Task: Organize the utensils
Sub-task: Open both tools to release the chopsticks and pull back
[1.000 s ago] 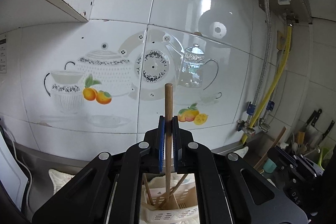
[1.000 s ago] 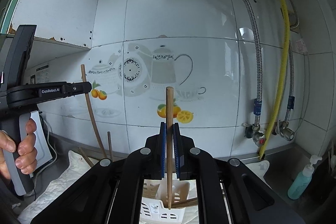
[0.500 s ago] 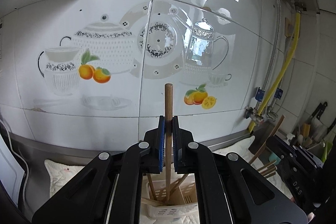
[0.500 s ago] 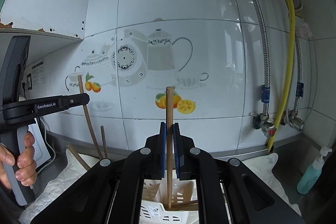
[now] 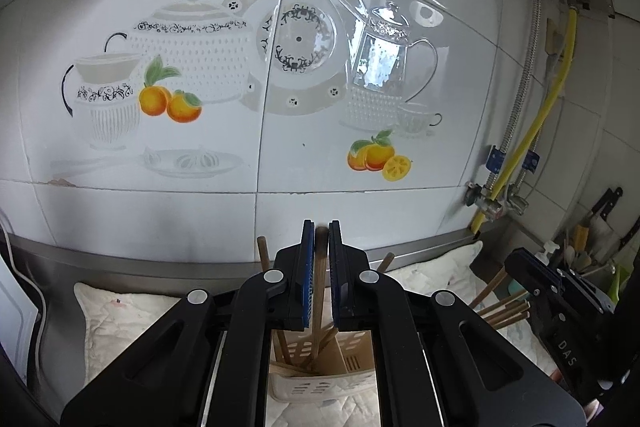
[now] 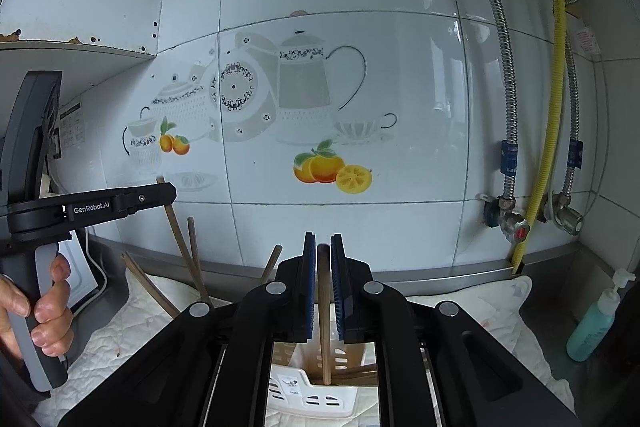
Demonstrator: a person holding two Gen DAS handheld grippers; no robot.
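While the two grippers are held side by side, low over a white basket point(image 5: 320, 385), a brown chopstick point(image 5: 319, 291) is seen standing between the jaws of the left gripper point(image 5: 319, 227). Its lower end is set down inside the basket, and its top is level with the fingertips and blurred. The left jaws are parted only a tiny bit, with a thin dark gap on each side of the stick, so it is not squeezed.

A second chopstick point(image 6: 323, 307) is stood the same way between the jaws of the right gripper point(image 6: 322, 241), its foot in the basket. These jaws have just been opening, and a small gap is seen on both sides of the stick.

Both grippers are pointed at the wall and tipped a little downward. The left gripper's grey handle is wrapped by the left hand point(image 6: 36, 311), fingers curled round it.

More chopsticks point(image 5: 262, 255) are leaned in the basket. The basket is set on a white quilted cloth point(image 5: 120, 311). Behind it, teapots and oranges are painted on the tiled wall point(image 5: 200, 199). A yellow hose point(image 6: 552, 107) and a green soap bottle point(image 6: 596, 319) are seen well off to the right.
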